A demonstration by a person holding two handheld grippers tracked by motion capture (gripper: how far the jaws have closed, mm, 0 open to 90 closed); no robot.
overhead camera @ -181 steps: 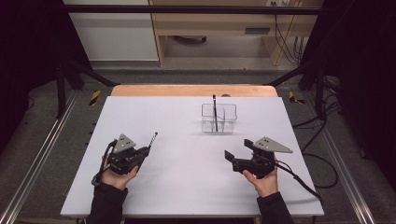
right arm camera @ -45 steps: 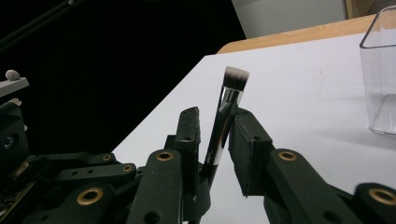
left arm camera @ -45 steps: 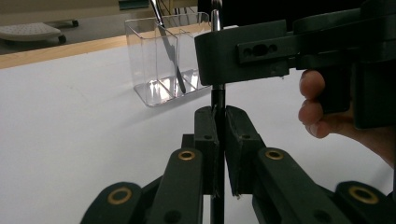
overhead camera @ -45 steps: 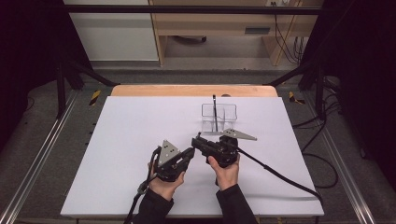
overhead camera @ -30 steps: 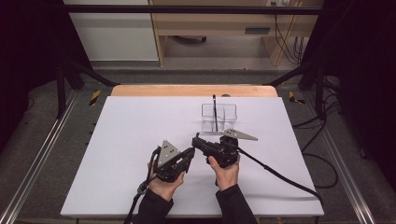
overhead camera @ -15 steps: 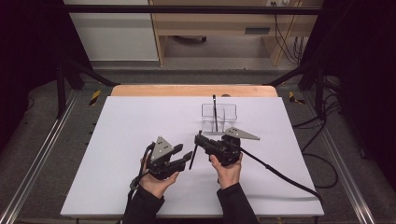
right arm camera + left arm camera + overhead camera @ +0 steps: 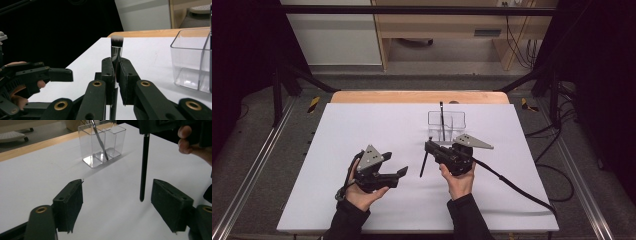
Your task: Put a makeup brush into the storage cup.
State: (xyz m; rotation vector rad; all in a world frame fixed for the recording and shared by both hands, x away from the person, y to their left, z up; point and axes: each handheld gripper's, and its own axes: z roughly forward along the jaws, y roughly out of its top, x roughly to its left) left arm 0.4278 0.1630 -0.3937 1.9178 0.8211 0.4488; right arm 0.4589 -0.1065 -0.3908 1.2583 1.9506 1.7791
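Handover done: makeup brush [image 7: 116, 50] now gripped upright in the right gripper [image 7: 116, 82], jaws clamped on its metal collar, above mid-desk. Left gripper [image 7: 117, 207] just opening, nothing between its pads [image 7: 71, 202], handle tip hanging just beyond them. Still left, judging by the layout: dropping the brush into the clear organizer [image 7: 446, 125] toward the desk's far edge, beside the other brush [image 7: 441, 117] already standing there.

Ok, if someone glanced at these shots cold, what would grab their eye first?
Probably the makeup brush clamped upright in the right gripper near the middle of the white table. Next, the left gripper beside it, jaws just opened and empty, and the clear organiser behind, holding another dark brush.
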